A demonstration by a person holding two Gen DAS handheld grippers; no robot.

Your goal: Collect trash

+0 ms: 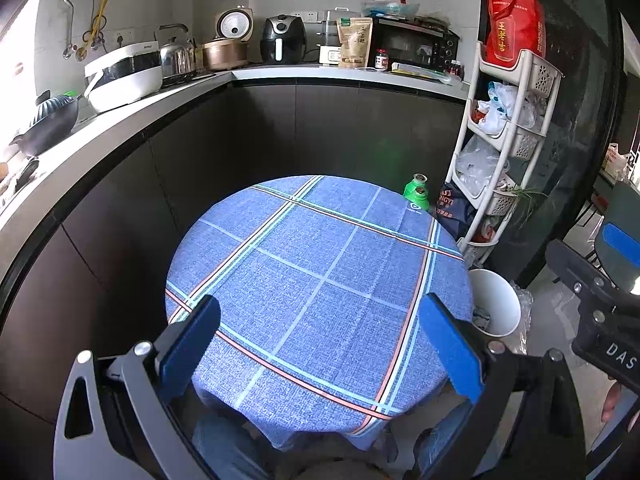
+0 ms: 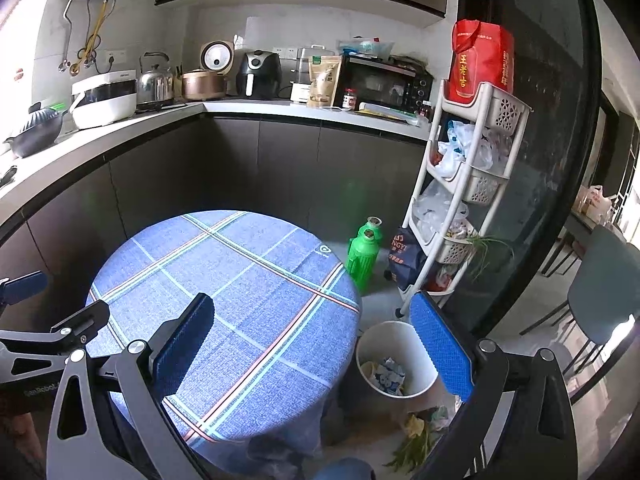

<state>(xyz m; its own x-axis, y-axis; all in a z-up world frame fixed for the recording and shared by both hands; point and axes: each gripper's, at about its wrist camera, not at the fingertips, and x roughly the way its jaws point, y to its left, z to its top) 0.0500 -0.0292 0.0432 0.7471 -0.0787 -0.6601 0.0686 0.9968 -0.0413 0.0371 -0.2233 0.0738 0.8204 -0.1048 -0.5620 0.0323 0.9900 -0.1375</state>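
The round counter [image 1: 320, 264] is covered by a woven-looking blue cloth [image 2: 224, 320] of coarse, matt texture with pale and reddish stripes. The fingers [image 1: 450, 356] of the left gripper [image 1: 320, 344] are faced with matt blue pads, finely dimpled on the right gripper's [image 2: 316, 344] fingers [image 2: 440, 352], and are carried on smooth grey metal-looking arms with shiny round fasteners. A smooth white bin [image 2: 394, 360], plastic by its look, is seen holding crumpled paper-like scraps [image 2: 386, 374]. Two glossy green plastic bottles [image 2: 362, 256] are seen on the floor. The rack [image 2: 460, 200] is formed of white perforated plastic. A polished metal kettle [image 2: 155, 80] shows bright reflections.
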